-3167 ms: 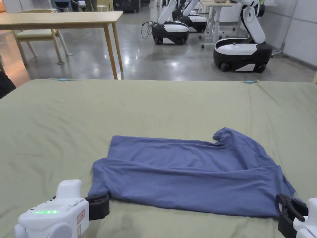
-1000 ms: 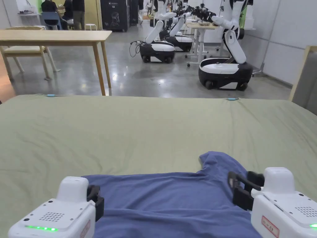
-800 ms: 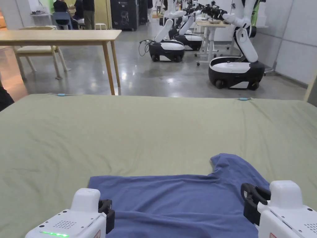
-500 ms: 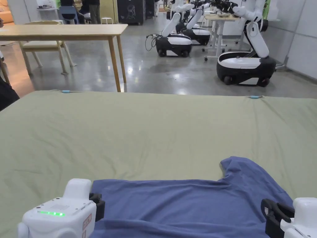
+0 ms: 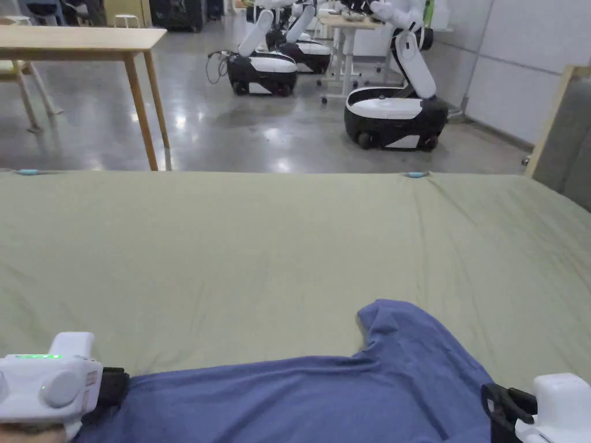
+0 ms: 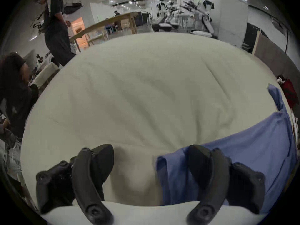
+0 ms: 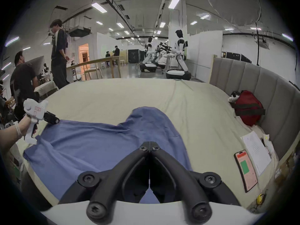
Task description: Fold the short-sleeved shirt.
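Head view: the left hand-held gripper [image 5: 109,387] is seen at the left edge of the blue shirt [image 5: 300,398], its jaws spread apart in its own view, one over the cloth. The shirt is spread on the green-sheeted bed [image 5: 260,242]. The right hand-held gripper [image 7: 149,147] is closed above the shirt.

My left gripper [image 6: 151,162] sits with its 2 jaws spread wide over the pale sheet [image 6: 146,90]. The right-hand jaw rests over the blue shirt [image 6: 253,152], whose folded edge lies between the jaws. 2 people [image 6: 55,27] stand beyond the bed.
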Demonstrator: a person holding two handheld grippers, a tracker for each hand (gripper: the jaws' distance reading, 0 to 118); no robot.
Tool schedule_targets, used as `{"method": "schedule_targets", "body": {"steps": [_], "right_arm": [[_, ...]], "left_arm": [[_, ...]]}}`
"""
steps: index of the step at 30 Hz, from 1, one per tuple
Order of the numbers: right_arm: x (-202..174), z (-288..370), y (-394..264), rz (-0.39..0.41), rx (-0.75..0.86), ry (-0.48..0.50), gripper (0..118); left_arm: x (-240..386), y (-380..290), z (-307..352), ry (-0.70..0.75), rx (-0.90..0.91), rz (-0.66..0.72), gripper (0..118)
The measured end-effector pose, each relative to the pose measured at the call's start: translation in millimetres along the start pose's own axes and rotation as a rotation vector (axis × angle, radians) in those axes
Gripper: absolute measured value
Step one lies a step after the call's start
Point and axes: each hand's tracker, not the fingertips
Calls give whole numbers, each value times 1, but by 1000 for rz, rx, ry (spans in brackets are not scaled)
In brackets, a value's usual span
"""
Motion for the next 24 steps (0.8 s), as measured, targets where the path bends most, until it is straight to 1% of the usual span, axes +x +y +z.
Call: {"method": "schedule_targets", "body": {"steps": [1, 2, 3, 4, 5, 6, 7, 8, 9, 10, 12, 13, 14, 16, 17, 19, 20, 21, 22, 23, 24], "right_arm": [[7, -7, 2, -4, -15, -17, 1], [14, -16, 6, -13, -25, -29, 1], [21, -27, 9, -21, -37, -33, 1], [29, -41, 14, -26, -73, -47, 2], [36, -56, 19, -26, -100, -54, 10], [42, -73, 24, -19, -115, -62, 41], [47, -89, 29, -5, -153, -62, 74], [52, -107, 34, 7, -196, -62, 101], [54, -123, 38, 19, -217, -64, 117], [56, -136, 41, 36, -238, -62, 118], [57, -162, 47, 66, -271, -83, 118], [62, -177, 45, 66, -302, -71, 118], [62, -188, 44, 68, -315, -80, 118], [62, -206, 39, 97, -362, -68, 118], [59, -208, 35, 87, -384, -61, 116], [59, -218, 27, 56, -494, -22, 84], [60, -214, 24, 4, -502, 0, 81], [57, -202, 27, -17, -419, -34, 61], [56, -198, 30, -20, -428, -24, 43], [55, -193, 32, -10, -426, -22, 25], [54, -188, 34, 27, -400, -36, 6]], "left_arm": [[2, 1, 7, 16, 26, -10, 92], [0, 5, 18, -19, 35, -20, 89], [3, 4, 27, -40, 51, -36, 66], [8, 3, 35, -38, 78, -67, 39], [14, 2, 42, -33, 86, -97, 9], [12, 3, 53, -21, 97, -107, 4], [15, 2, 60, -30, 107, -111, 3], [16, 0, 68, -48, 123, -101, 3], [18, -1, 76, -50, 134, -98, 3], [14, 1, 80, -48, 148, -97, 3], [15, 0, 94, -53, 172, -87, 3], [15, -1, 99, -57, 179, -78, 3], [9, 1, 98, -63, 182, -72, 3], [11, 0, 103, -64, 186, -69, 3], [13, 0, 105, -62, 186, -70, 3], [11, 0, 100, -56, 178, -76, 3], [12, 0, 100, -54, 175, -77, 3], [13, 0, 99, -53, 172, -79, 3], [13, 0, 98, -53, 170, -81, 3], [14, 0, 99, -53, 170, -82, 4], [15, 0, 99, -52, 171, -84, 3]]}}
